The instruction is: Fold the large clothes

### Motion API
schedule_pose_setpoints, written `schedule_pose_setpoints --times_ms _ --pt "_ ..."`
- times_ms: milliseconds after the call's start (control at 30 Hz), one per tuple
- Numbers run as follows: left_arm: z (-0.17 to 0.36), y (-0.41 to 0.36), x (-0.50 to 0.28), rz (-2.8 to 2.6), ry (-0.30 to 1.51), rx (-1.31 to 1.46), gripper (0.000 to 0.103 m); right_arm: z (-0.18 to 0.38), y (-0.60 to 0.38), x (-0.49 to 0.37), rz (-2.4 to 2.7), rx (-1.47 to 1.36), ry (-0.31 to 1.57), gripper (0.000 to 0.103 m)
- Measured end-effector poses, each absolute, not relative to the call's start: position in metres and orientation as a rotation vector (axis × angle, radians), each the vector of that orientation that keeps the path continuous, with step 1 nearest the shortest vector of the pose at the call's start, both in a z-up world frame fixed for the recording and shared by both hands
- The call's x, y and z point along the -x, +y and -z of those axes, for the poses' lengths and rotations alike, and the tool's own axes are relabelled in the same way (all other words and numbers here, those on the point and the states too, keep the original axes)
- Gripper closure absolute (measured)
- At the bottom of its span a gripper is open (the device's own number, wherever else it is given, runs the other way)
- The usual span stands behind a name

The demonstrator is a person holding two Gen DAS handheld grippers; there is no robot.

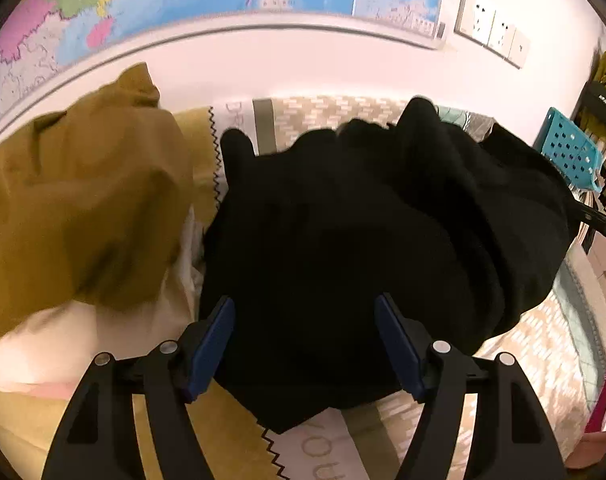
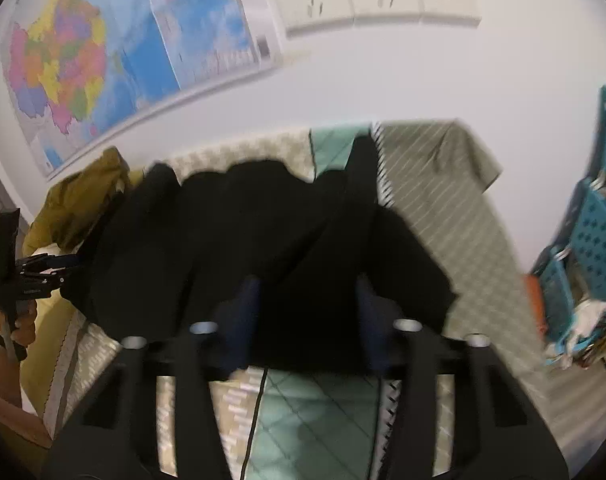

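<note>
You're hovering both sets of fingers, left gripper [image 1: 305, 344] wide and right gripper [image 2: 309, 320] narrower, gripping nothing, over the black garment [image 1: 343, 220] bunched mid-frame on the bed [image 1: 543, 344], so grab opposite hem corners and spread first.

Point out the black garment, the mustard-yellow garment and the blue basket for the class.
black garment [image 1: 343, 232]: left wrist view, middle of its bunched cloth.
mustard-yellow garment [image 1: 83, 200]: left wrist view, centre of the heap.
blue basket [image 2: 595, 240]: right wrist view, perforated side wall.
</note>
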State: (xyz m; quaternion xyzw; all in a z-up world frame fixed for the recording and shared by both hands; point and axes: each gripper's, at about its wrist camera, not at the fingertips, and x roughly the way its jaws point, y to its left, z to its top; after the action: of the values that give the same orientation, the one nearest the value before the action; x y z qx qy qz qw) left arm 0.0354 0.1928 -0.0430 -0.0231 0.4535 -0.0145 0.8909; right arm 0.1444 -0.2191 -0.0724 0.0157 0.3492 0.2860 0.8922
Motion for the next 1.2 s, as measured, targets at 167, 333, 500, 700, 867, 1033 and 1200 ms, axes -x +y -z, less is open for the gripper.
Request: schedule_pose_setpoints --times_ms 167,333,500,700,867,1033,1200 --pt "0.056 0.215 -0.041 -0.013 0.966 0.131 0.087 0.07 -0.24 -0.163 -0.534 -0.112 0.722 0.101" --pt "0.054 0.231 -0.039 -0.024 0.97 0.214 0.089 0.075 -0.237 -0.165 -0.47 -0.1 0.771 0.094" --pt "0.032 0.202 -0.025 0.014 0.895 0.063 0.035 0.036 -0.23 -0.134 -0.44 -0.064 0.624 0.047" --pt "0.034 0.18 -0.052 0.081 0.92 0.014 0.027 0.022 -0.148 -0.111 -0.744 0.046 0.631 0.044" --pt "0.058 0.182 -0.085 0.164 1.002 0.13 0.026 0.043 -0.089 -0.127 -0.835 0.094 0.732 0.044" --pt "0.05 0.183 -0.081 0.109 0.951 0.092 0.099 0.056 -0.076 -0.139 -0.837 0.061 0.787 0.043" --pt "0.029 0.202 -0.078 0.082 0.909 0.182 0.102 0.049 -0.078 -0.148 -0.854 0.038 0.777 0.043"
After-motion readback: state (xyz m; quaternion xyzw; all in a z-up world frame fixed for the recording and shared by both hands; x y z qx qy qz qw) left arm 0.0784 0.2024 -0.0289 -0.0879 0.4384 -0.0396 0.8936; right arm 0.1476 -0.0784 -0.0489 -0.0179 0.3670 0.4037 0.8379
